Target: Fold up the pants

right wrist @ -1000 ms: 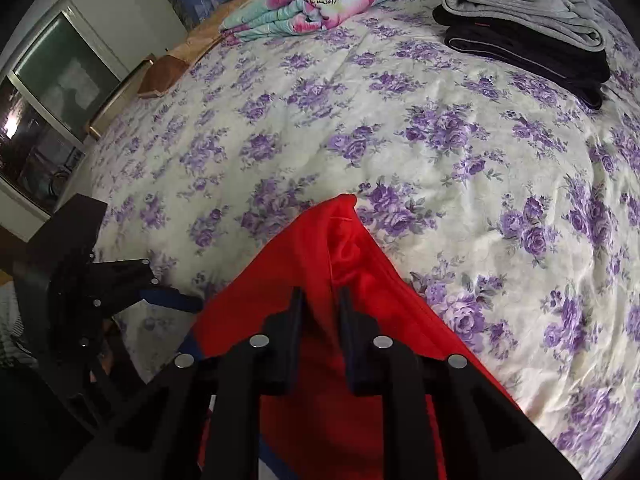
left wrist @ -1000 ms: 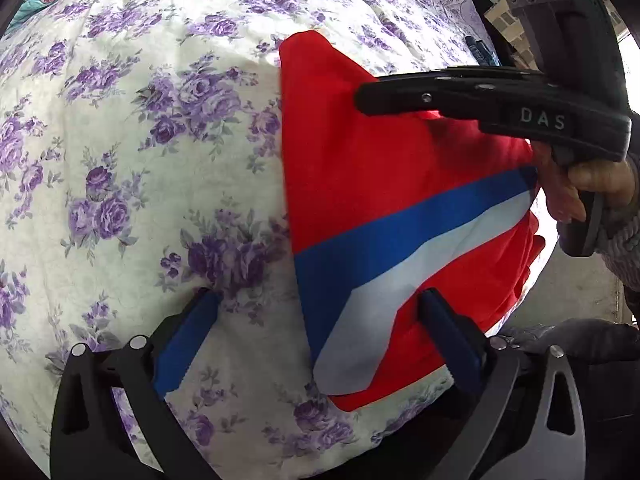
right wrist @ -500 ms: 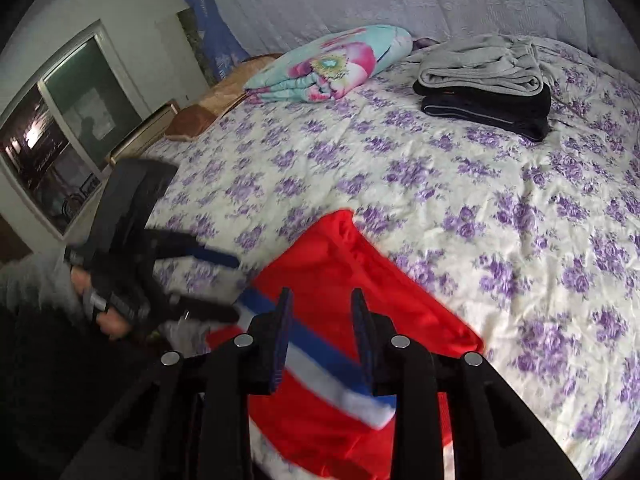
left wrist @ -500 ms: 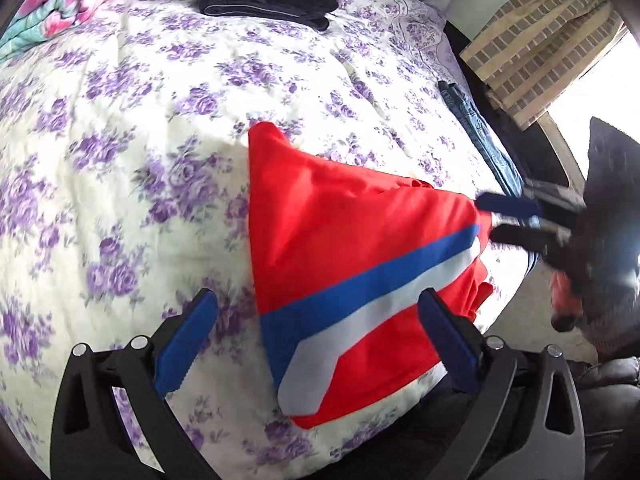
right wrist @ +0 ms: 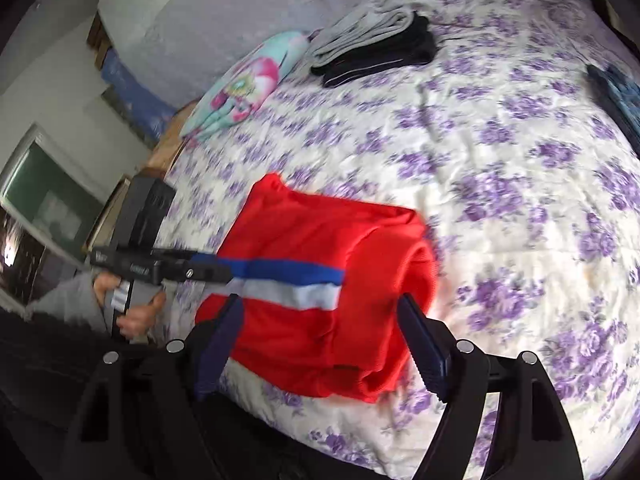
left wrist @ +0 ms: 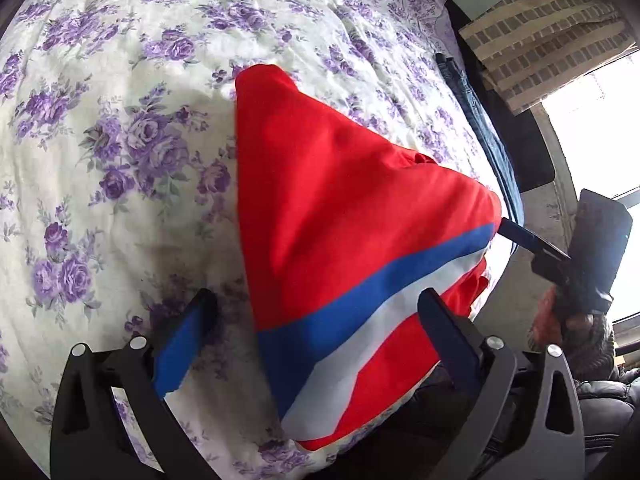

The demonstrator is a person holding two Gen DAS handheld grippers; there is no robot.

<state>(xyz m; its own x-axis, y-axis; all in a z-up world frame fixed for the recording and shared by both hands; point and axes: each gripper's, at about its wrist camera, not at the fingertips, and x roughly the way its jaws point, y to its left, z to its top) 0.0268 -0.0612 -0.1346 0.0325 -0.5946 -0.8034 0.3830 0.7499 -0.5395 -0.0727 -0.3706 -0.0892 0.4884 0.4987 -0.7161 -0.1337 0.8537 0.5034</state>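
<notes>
The red pants with a blue and white stripe lie folded into a compact bundle near the front edge of the bed; they also show in the right wrist view. My left gripper is open, its jaws either side of the bundle's near left end. My right gripper is open and empty, its jaws either side of the bundle's near right end. The right gripper also shows in the left wrist view, beyond the bundle's right corner. The left gripper shows in the right wrist view at the bundle's left edge.
The bed has a white cover with purple flowers. A stack of folded grey and black clothes and a floral pillow lie at the far end. Blue jeans lie along the right edge. A window is at the right.
My right gripper has opened, let go of the red pants and drawn back to the right. The pants now lie flat. My left gripper stays open near the bundle.
</notes>
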